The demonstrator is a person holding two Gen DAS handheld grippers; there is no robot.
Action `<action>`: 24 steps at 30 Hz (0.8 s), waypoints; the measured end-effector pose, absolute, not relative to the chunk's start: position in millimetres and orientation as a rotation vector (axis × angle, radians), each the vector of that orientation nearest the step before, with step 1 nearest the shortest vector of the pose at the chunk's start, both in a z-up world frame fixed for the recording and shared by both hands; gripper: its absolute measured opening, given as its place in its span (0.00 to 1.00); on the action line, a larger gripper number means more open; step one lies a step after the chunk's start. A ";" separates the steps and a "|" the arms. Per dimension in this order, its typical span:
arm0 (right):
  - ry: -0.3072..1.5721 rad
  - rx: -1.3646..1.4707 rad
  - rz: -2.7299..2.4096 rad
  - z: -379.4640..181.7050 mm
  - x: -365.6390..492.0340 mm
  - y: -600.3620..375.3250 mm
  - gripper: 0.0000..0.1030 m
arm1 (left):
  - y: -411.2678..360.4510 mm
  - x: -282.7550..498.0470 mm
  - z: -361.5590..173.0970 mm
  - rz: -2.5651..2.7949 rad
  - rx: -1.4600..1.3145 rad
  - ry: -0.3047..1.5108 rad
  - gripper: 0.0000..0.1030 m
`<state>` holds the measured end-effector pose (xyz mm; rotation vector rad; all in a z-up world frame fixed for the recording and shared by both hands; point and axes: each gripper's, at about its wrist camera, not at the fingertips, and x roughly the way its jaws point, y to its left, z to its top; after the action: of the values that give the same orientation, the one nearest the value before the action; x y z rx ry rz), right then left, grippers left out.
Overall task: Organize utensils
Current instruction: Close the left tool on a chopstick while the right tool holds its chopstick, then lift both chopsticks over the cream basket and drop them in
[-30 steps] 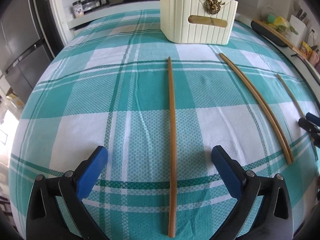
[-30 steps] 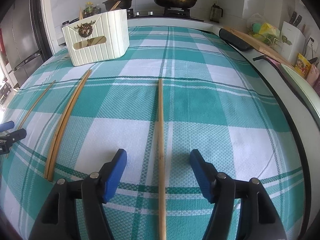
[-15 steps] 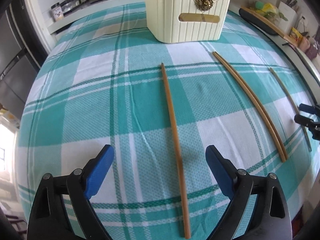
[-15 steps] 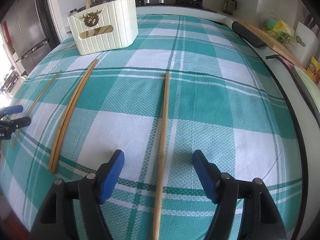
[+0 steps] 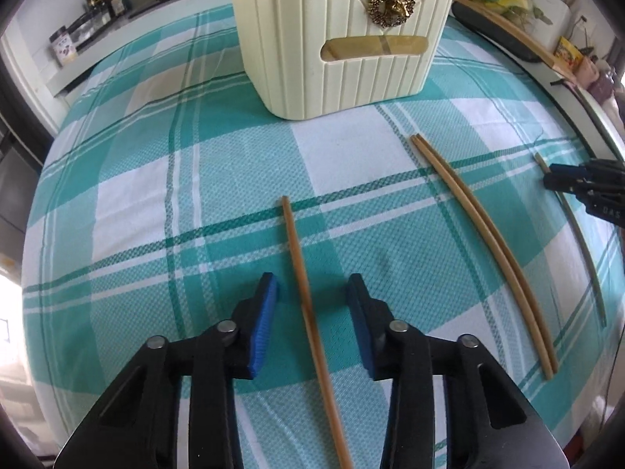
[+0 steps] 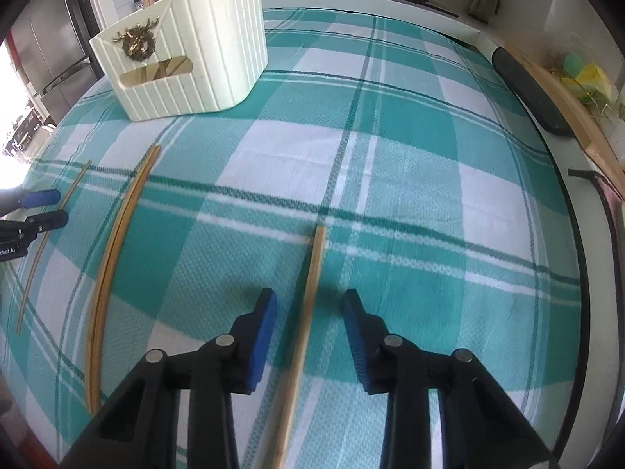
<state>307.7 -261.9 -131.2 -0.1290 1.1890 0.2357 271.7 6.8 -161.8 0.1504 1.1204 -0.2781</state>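
Observation:
Several wooden chopsticks lie on the teal plaid tablecloth. My left gripper is open, its jaws on either side of a single chopstick without touching it. My right gripper is open around another single chopstick, also not touching. A pair of chopsticks lies between the two, also in the right wrist view. A cream ribbed utensil holder with a gold wreath ornament stands at the far side; it also shows in the right wrist view, with chopsticks inside.
The right gripper shows at the right edge of the left wrist view; the left gripper shows at the left edge of the right wrist view. A counter with a cutting board, jars and a stove with pans surrounds the table.
Both grippers have moved forward along their chopsticks and lowered toward the cloth. Both jaws have narrowed around the chopsticks. The holder appears closer.

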 end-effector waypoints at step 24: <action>0.628 0.100 0.365 55.6 200.8 -260.9 0.06 | 50.8 171.1 -2.5 -0.393 -0.077 0.614 0.03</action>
<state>200.8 -260.9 55.6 0.1001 0.6280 0.3649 171.1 50.8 -2.5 -0.0772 0.6138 -0.3926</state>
